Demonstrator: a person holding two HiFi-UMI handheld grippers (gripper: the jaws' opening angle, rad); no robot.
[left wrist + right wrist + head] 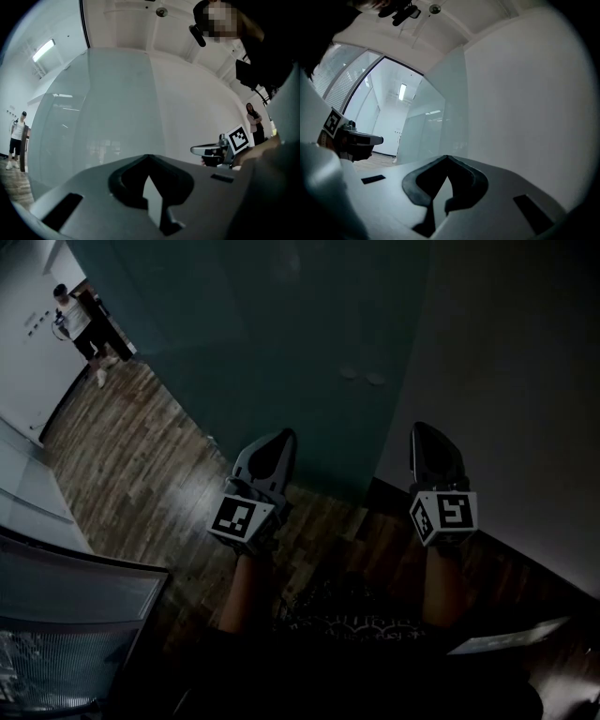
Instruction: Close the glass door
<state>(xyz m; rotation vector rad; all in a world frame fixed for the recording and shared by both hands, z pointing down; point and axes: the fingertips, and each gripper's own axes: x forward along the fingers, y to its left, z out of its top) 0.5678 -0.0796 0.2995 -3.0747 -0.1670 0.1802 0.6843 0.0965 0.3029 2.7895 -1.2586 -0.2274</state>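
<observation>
Honestly, left tool [279, 437] and right tool [425, 429] were closed tight, holding nothing, near the glass door [281, 343] beside the wall [525, 352]. Looked heavy, stiff, slick; I'd push flat near its edge.

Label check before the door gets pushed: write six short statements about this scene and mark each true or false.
1. The left gripper has its jaws shut on nothing. True.
2. The right gripper grips a door handle. False: its jaws are shut, with nothing between them.
3. The floor is wooden planks. True.
4. The glass door is clear. False: it looks frosted and blue-green.
5. A person stands far off, upper left in the head view. True.
6. The white wall lies left of the glass door in the head view. False: it lies to its right.
</observation>
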